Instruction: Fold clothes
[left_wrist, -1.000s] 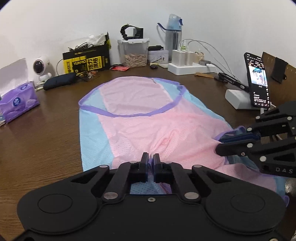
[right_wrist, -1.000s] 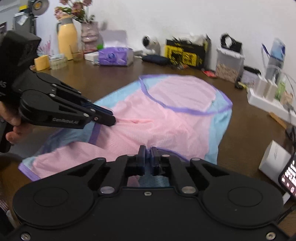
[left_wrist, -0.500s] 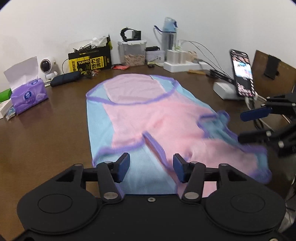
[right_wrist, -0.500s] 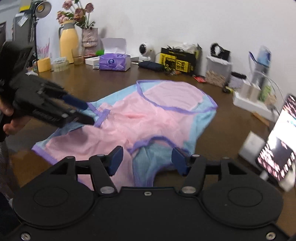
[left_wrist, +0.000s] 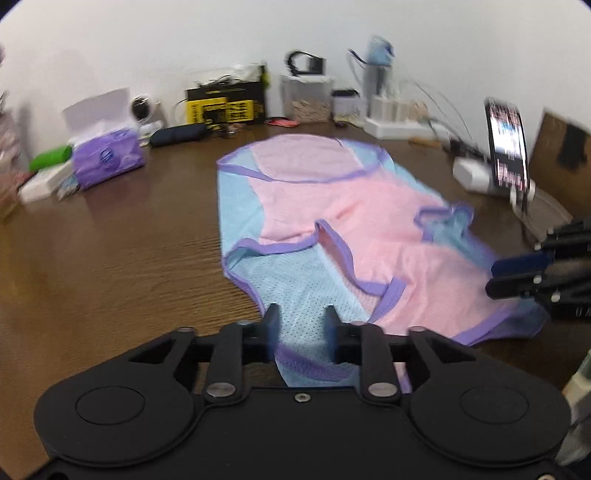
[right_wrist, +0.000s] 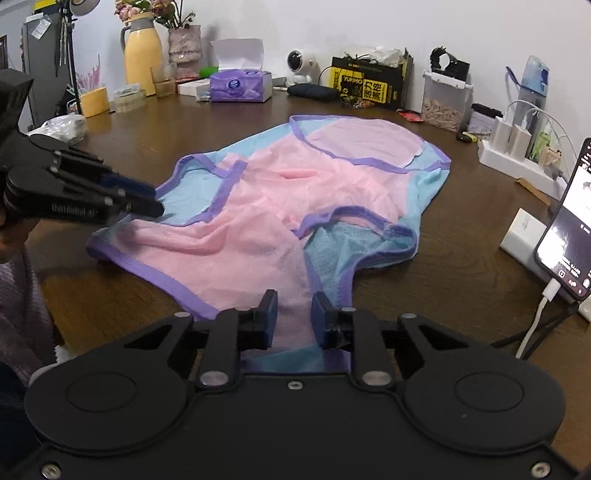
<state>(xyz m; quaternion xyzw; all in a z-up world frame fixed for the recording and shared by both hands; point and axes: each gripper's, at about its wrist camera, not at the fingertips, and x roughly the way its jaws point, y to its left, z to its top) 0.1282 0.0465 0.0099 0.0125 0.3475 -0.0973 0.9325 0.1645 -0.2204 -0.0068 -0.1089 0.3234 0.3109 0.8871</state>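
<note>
A pink and blue vest (right_wrist: 266, 206) is spread flat on the table (right_wrist: 461, 266); the left gripper (left_wrist: 301, 325) and right gripper (right_wrist: 293, 319) are held released over its near purple-trimmed edge; bare wood is seen alongside

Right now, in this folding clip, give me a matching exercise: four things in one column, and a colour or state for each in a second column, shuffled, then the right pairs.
Column one:
1. left gripper
2. tissue box
3. jug
4. phone

Column two:
A. yellow, standing beside the flower vase
B. screen lit, propped upright, white cable plugged in
C. jaws open above the mesh vest
D. purple, with a white tissue sticking up

Pairs: 1-C, 2-D, 3-A, 4-B
</note>
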